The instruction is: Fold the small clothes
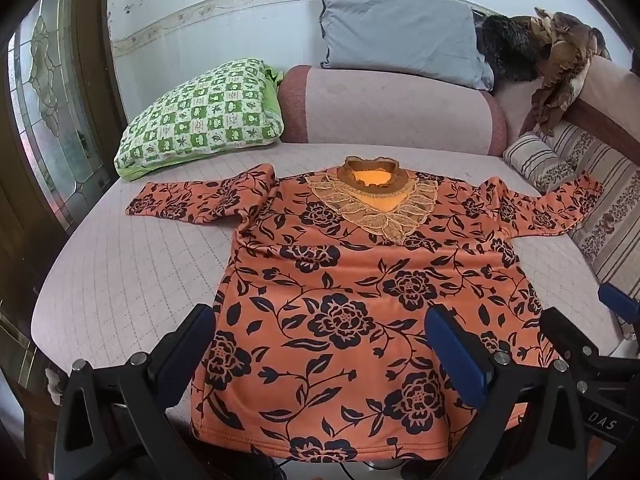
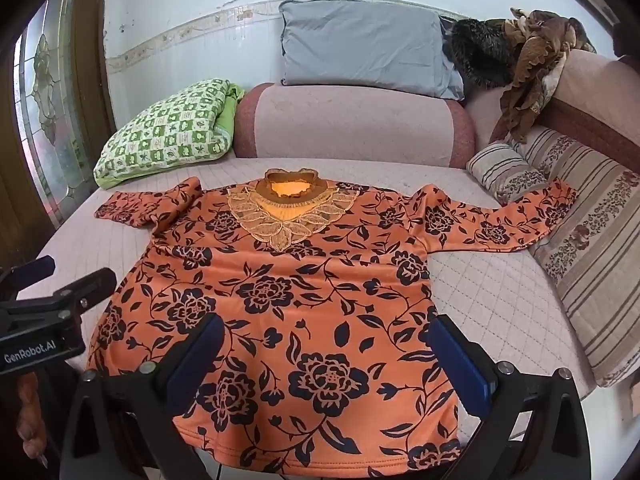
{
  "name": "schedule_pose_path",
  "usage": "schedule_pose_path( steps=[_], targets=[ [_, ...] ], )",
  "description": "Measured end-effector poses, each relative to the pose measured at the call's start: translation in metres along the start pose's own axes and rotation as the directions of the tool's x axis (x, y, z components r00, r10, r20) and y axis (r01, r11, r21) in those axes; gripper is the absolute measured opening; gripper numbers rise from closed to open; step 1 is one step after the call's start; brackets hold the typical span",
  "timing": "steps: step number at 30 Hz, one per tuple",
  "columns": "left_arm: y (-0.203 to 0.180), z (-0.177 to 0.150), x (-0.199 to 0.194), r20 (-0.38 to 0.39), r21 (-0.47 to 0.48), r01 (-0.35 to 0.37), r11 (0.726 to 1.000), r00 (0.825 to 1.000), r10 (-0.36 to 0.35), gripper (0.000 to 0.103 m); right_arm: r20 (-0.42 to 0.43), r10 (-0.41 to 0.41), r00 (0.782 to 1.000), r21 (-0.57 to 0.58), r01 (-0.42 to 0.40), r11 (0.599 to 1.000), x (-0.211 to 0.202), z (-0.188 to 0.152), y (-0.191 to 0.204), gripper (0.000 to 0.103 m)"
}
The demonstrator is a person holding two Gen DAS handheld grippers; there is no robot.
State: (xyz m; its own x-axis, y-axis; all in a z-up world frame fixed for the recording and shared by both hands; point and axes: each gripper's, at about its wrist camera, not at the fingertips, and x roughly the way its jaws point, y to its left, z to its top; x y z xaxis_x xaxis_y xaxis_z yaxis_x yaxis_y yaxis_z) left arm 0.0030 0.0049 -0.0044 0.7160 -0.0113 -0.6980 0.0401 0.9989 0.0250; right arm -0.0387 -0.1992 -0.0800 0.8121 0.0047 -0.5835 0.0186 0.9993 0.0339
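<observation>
Two grippers hover spread wide, gripping nothing, over a quilted pink mattress (image 1: 120, 276): the left gripper (image 1: 320, 344) and right gripper (image 2: 328, 354). Flat ahead of both lies the orange floral top (image 1: 360, 300), lace-collared, sleeves outspread. Beyond it sit a green checked pillow (image 1: 200, 120), a cylindrical bolster (image 1: 392, 112) and a grey pillow (image 1: 400, 32) against the wall.

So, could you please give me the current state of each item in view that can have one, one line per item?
Floral top: spread flat, face up, unfolded, collar away from the grippers.
Its left sleeve: stretched out sideways, flat.
Its right sleeve: stretched out, cuff lying up on the striped cushion.
Left gripper: open, over the hem, holding nothing.
Right gripper: open, over the hem, holding nothing.
</observation>
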Motion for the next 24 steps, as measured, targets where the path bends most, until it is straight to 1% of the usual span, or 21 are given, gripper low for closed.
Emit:
schedule_pose_path(
  steps=[24],
  targets=[
    [-0.0008, 0.0, -0.0023, 0.0, 0.006, -0.004, 1.0, 1.0, 0.004, 0.103, 0.02, -0.001, 1.0, 0.011, 0.001, 1.0, -0.0017, -0.0004, -0.0012, 0.103]
  ],
)
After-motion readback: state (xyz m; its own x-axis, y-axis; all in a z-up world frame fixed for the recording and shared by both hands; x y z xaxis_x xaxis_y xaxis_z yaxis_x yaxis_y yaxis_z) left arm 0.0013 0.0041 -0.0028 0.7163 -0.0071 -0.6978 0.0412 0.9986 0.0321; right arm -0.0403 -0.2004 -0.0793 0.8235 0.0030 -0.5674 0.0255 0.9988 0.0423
